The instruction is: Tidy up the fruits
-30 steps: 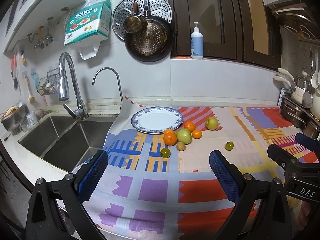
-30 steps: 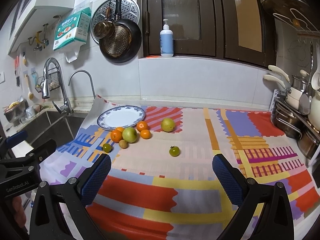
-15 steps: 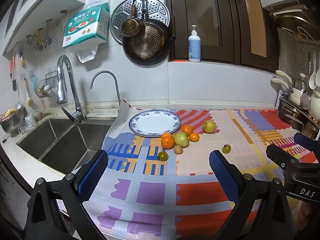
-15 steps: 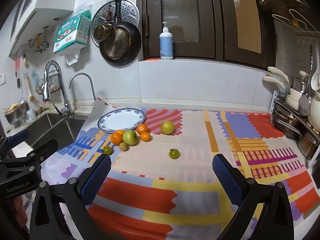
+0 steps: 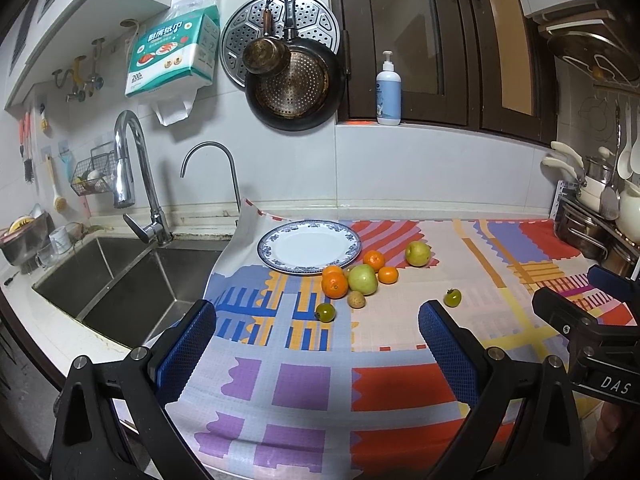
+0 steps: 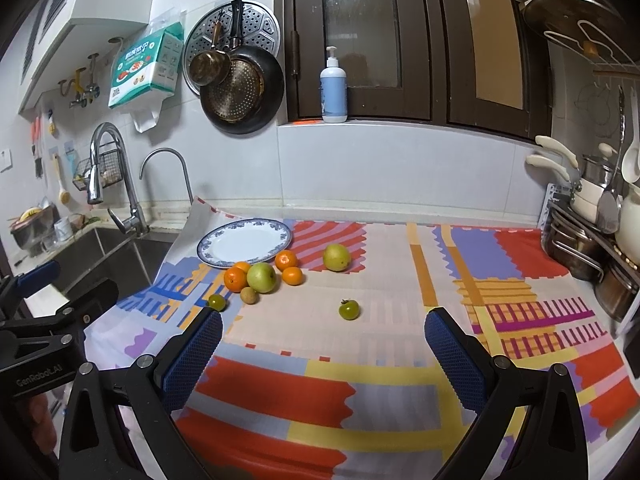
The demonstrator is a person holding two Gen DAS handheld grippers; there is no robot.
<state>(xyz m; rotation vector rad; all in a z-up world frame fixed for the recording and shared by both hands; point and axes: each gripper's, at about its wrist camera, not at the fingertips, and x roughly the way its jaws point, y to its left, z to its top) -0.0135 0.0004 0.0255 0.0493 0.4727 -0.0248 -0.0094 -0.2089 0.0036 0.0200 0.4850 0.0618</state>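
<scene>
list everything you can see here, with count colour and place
plate: 1, white with blue rim, empty, back left of mat
oranges: 4, orange, clustered just in front of plate
apples: 2, green-yellow, one in cluster, one off to its right
small brown fruit: 1, front of cluster
green tomatoes: 2, one near cluster, one alone to the right
mat: 1, multicoloured, covers counter
sink: 1, steel, left of mat
pump bottle: 1, white and blue, window ledge
pans: dark, hung on wall
left gripper: 1, blue pads, open, empty
right gripper: 1, blue pads, open, empty
</scene>
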